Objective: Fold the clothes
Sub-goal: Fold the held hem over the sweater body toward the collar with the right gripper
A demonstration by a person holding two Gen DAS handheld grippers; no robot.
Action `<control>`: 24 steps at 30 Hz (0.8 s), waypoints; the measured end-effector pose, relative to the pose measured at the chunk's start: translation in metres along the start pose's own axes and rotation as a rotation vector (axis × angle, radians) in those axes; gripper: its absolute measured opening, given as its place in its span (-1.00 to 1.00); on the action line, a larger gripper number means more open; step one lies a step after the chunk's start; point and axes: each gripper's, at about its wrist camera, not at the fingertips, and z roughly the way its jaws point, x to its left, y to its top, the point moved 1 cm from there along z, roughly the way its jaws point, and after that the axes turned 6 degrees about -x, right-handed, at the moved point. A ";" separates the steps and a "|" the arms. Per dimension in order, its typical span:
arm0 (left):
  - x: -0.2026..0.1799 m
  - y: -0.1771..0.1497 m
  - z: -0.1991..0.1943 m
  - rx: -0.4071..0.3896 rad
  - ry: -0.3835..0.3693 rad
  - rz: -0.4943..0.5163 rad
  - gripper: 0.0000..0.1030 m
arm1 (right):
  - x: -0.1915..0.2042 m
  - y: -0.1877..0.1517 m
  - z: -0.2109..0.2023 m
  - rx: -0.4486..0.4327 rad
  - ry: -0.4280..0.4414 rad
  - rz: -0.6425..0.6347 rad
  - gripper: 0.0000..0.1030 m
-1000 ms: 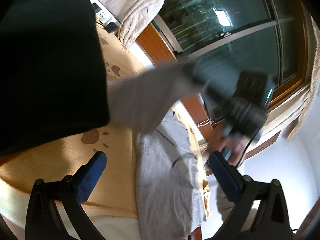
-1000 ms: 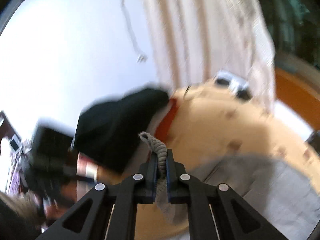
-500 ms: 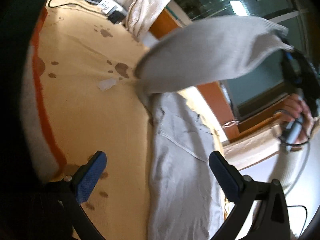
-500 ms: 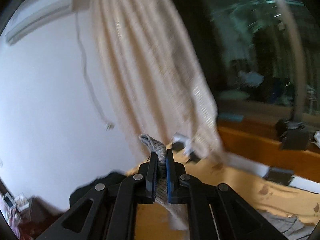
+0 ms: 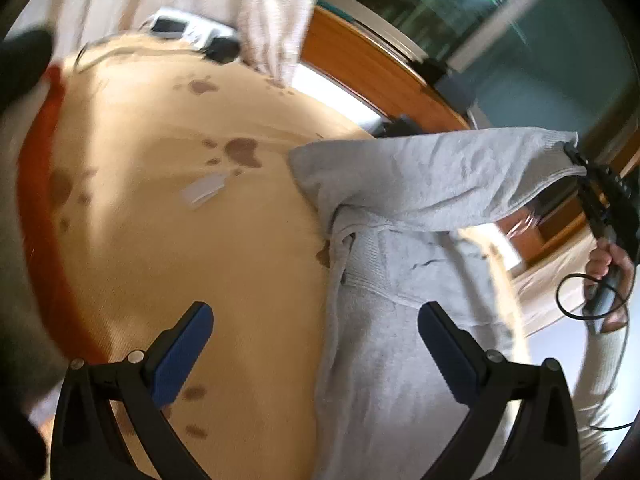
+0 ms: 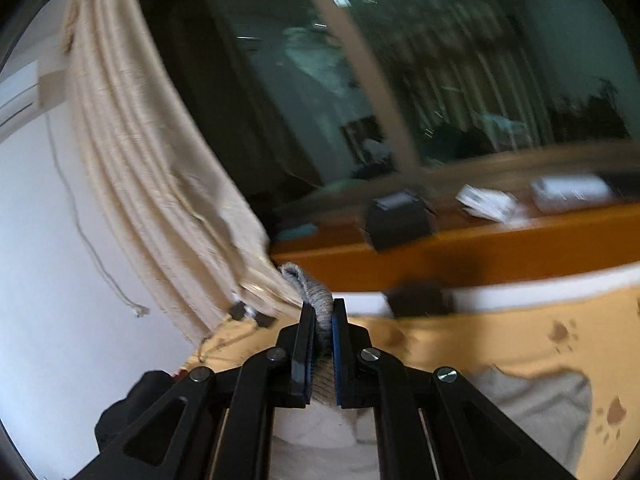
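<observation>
a bed (image 5: pixel 160 240) covered in a tan blanket with brown paw prints carries everything here. a grey sweater (image 5: pixel 392 320) is laid along the bed's right side, its body flat on the blanket and running toward the near edge. one sleeve (image 5: pixel 432 176) is lifted off the bed and stretched out to the right, well above the body, with its cuff (image 6: pixel 310 280) pinched in the right gripper (image 6: pixel 320 328), whose fingers are clenched on the knit. the left gripper (image 5: pixel 316 344) is held over the near part of the sweater with its blue pads spread wide and nothing between them. a dark garment (image 5: pixel 20 64) is seen at the bed's far left corner, and small devices (image 5: pixel 192 34) lie at the far edge by the curtain (image 5: pixel 276 8).

the sweater is judged soft, limp and fairly light; it sags between supports and will not keep a line unaided. the ribbed cuff and hem are thicker and give the surest hold. a thin pinch of the body cloth may slip or drag the layers beneath. for a clean fold the sleeve is best carried by the cuff while the shoulder is kept pinned.
</observation>
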 end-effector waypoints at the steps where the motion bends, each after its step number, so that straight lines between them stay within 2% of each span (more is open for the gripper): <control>1: -0.008 0.003 0.005 -0.011 0.013 0.043 0.99 | -0.009 -0.005 -0.003 0.006 -0.008 0.013 -0.85; 5: -0.037 0.015 0.033 -0.049 0.062 0.212 0.99 | -0.045 -0.014 -0.016 -0.007 -0.017 0.092 -0.85; 9: -0.041 0.027 0.068 -0.017 0.128 0.253 0.99 | -0.079 -0.013 -0.030 -0.049 -0.003 0.191 -0.85; 13: -0.044 0.026 0.087 0.040 0.047 0.256 0.99 | -0.115 -0.020 -0.050 -0.072 -0.032 0.262 -0.85; 16: -0.049 0.020 0.094 0.089 -0.015 0.277 0.99 | -0.137 -0.038 -0.052 -0.024 -0.116 0.251 -0.85; 20: -0.044 0.018 0.103 0.111 -0.002 0.257 0.99 | -0.157 -0.067 -0.046 0.077 -0.137 0.209 -0.84; 22: -0.042 0.020 0.101 0.091 0.014 0.250 0.99 | -0.161 -0.082 -0.042 0.121 -0.173 0.158 -0.83; 24: -0.041 0.021 0.100 0.077 0.018 0.239 0.99 | -0.169 -0.096 -0.037 0.164 -0.173 0.173 -0.83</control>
